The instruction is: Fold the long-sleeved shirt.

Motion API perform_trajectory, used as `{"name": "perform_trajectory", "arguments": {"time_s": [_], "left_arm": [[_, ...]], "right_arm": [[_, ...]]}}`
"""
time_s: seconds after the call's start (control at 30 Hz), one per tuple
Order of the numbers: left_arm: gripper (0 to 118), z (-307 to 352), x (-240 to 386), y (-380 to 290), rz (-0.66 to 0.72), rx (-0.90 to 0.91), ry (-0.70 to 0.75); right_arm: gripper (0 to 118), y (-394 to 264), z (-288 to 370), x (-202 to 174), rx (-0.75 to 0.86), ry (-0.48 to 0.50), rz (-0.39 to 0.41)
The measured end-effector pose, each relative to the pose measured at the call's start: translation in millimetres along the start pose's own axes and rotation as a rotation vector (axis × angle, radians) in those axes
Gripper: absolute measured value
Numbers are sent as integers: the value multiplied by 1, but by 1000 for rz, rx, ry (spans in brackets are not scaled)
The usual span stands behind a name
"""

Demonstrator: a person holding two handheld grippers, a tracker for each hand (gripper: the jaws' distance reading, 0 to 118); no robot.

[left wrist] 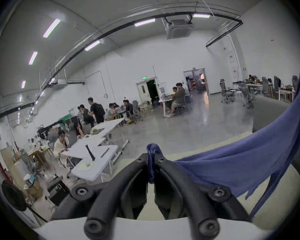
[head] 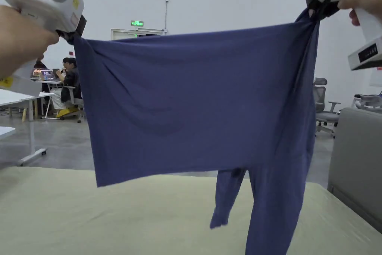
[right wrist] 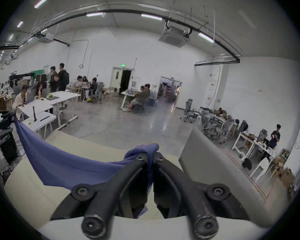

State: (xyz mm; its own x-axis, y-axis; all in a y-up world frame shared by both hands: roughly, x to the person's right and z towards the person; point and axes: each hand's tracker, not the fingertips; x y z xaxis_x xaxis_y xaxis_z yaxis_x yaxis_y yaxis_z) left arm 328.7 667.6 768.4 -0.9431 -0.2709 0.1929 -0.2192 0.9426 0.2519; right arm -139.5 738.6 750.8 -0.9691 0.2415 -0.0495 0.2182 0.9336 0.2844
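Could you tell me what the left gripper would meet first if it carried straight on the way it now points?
Nothing close, I think. The left gripper, jaws shut on a corner of the blue shirt, points past the pale table's far edge toward open grey floor. Depth is hard to judge through this lens.

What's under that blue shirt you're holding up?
Under the shirt, stretched between the left gripper and right gripper, lies a pale green table. Its far middle edge is hidden behind the cloth.

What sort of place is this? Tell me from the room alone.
Probably a large open lab or workshop hall: white desks with people working, office chairs on a bare concrete floor, and exposed ceiling ducting with strip lights.
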Motion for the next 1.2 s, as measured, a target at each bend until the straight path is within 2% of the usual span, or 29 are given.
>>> {"name": "perform_trajectory", "arguments": {"time_s": [0.17,0.3,0.33,0.43,0.5,0.63,0.73,0.83,0.9,1.2], "left_arm": [[0,-13,15,5,-2,14,-7],[0,-39,40,-36,-90,-37,-39],[0,-49,49,-55,-111,-72,-56],[0,-77,79,-128,-137,-204,-117],[0,-93,100,-192,-128,-307,-175],[0,-109,134,-315,-135,-520,-242],[0,-91,145,-381,-238,-592,-270],[0,-58,128,-418,-214,-635,-309],[0,-22,110,-435,-188,-654,-322],[0,162,71,-523,-220,-766,-386]], "right_arm": [[0,-8,-26,8,-4,-41,28],[0,-68,-75,3,-129,-19,57],[0,-94,-92,-2,-166,2,82],[0,-183,-143,-24,-302,67,92],[0,-255,-176,-48,-408,100,140],[0,-388,-200,-89,-605,160,182],[0,-461,-186,-98,-689,201,190],[0,-501,-142,-90,-680,238,187],[0,-520,-93,-85,-689,288,176],[0,-608,91,-70,-701,349,169]]}}
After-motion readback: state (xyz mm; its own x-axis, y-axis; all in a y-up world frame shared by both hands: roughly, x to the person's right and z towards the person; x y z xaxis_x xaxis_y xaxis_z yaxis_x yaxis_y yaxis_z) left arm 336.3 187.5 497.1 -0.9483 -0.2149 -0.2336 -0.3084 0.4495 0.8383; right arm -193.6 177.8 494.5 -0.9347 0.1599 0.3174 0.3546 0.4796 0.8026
